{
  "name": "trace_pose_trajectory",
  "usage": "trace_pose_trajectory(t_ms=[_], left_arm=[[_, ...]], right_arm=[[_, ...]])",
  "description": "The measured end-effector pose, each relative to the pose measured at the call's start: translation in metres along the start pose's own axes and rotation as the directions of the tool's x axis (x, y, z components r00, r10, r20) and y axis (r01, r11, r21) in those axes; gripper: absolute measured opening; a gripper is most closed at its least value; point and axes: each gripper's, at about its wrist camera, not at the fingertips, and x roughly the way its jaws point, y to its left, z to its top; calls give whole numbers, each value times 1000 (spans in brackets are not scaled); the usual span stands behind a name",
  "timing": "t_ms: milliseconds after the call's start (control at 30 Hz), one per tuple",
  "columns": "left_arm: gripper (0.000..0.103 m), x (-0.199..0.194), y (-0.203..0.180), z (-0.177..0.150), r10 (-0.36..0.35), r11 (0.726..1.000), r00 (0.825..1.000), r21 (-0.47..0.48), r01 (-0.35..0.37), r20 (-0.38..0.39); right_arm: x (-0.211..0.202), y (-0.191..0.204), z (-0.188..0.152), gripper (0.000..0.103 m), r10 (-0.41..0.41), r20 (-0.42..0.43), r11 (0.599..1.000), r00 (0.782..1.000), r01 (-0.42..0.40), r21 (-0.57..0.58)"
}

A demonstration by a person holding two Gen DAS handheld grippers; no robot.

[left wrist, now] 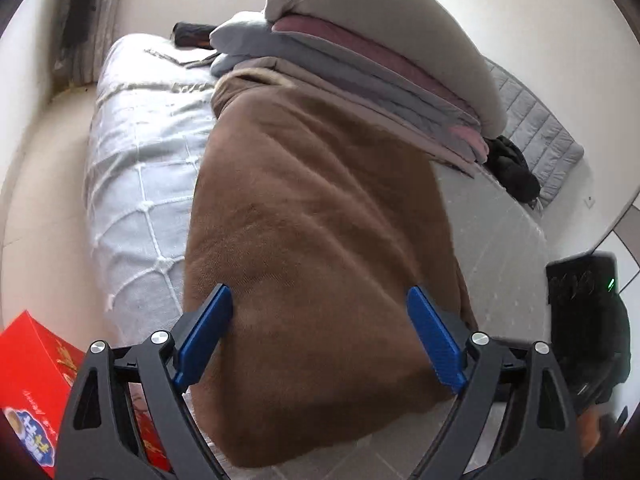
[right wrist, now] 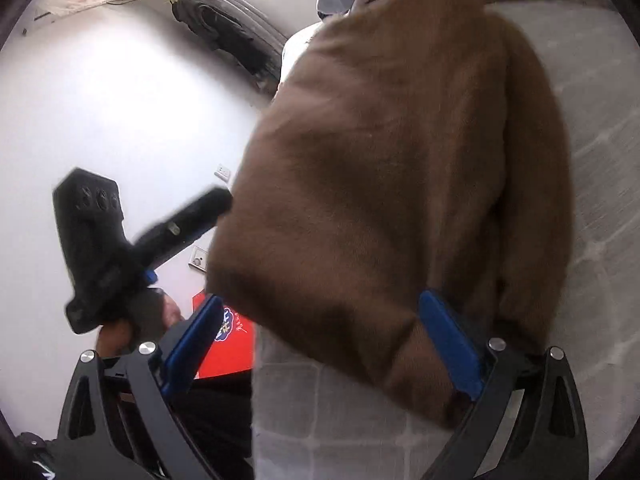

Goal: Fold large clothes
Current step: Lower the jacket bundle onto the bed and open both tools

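Between the wide-open blue pads of the left claw (left wrist: 320,336) lies the near end of one brown garment (left wrist: 320,208), folded on the bed (left wrist: 136,184); the right claw (right wrist: 320,344) gapes over the same bundle, gripping nothing. Both seem to have let go after a fold, so next comes smoothing or another fold. Behind it stands one stack of folded bedding (left wrist: 384,60); one red box (left wrist: 32,384) sits bedside.
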Motion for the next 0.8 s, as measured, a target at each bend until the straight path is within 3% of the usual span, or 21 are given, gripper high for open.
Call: trace_pose_trajectory(t_ms=[67, 133, 200, 233, 267, 300, 367, 400, 433, 500, 567, 633, 667, 700, 800], left_arm=[[85, -14, 12, 7, -25, 996, 997, -84, 31, 71], [85, -22, 14, 14, 21, 994, 992, -105, -7, 128], [86, -25, 6, 13, 74, 995, 985, -75, -63, 153], [86, -23, 1, 13, 97, 995, 984, -54, -90, 152], [86, -18, -3, 14, 116, 993, 983, -31, -113, 142], [86, -14, -6, 13, 131, 991, 983, -9, -131, 131], [86, -9, -15, 6, 150, 988, 983, 14, -152, 105], [86, -3, -16, 4, 156, 987, 985, 22, -158, 79], [86, 2, -17, 3, 166, 985, 984, 29, -168, 59], [86, 7, -21, 0, 183, 982, 982, 47, -185, 37], [86, 5, -25, -2, 192, 978, 980, 71, -196, 55], [86, -5, -34, -6, 220, 967, 970, 108, -231, 101], [86, -9, -36, -8, 230, 962, 965, 119, -244, 122], [86, -14, -39, -9, 238, 958, 961, 127, -256, 143], [86, -25, -46, -15, 264, 944, 944, 148, -296, 199]], right_arm=[[-23, 13, 18, 94, -53, 97, 996, 994, 59, -60], [-42, 24, 32, 96, -111, 203, 986, 973, 133, -96], [-38, 38, 69, 96, -261, 326, 952, 909, 299, -71], [-35, 36, 80, 96, -305, 347, 936, 887, 347, -63], [-22, 35, 96, 96, -373, 371, 907, 850, 419, -49], [-11, 25, 102, 96, -406, 357, 894, 841, 446, -35], [33, -10, 105, 96, -430, 199, 899, 881, 438, 1], [61, -38, 96, 98, -468, 72, 883, 881, 468, 25], [68, -51, 95, 98, -454, 58, 891, 889, 452, 35], [65, -63, 96, 98, -423, 64, 904, 904, 417, 90], [54, -59, 93, 97, -424, 68, 904, 903, 418, 87], [27, -37, 84, 97, -468, 119, 884, 876, 461, 79], [6, -22, 75, 97, -455, 186, 889, 871, 455, 50], [-11, -7, 62, 97, -458, 246, 884, 854, 466, 27], [-42, 8, 9, 97, -474, 311, 868, 824, 496, 8]])
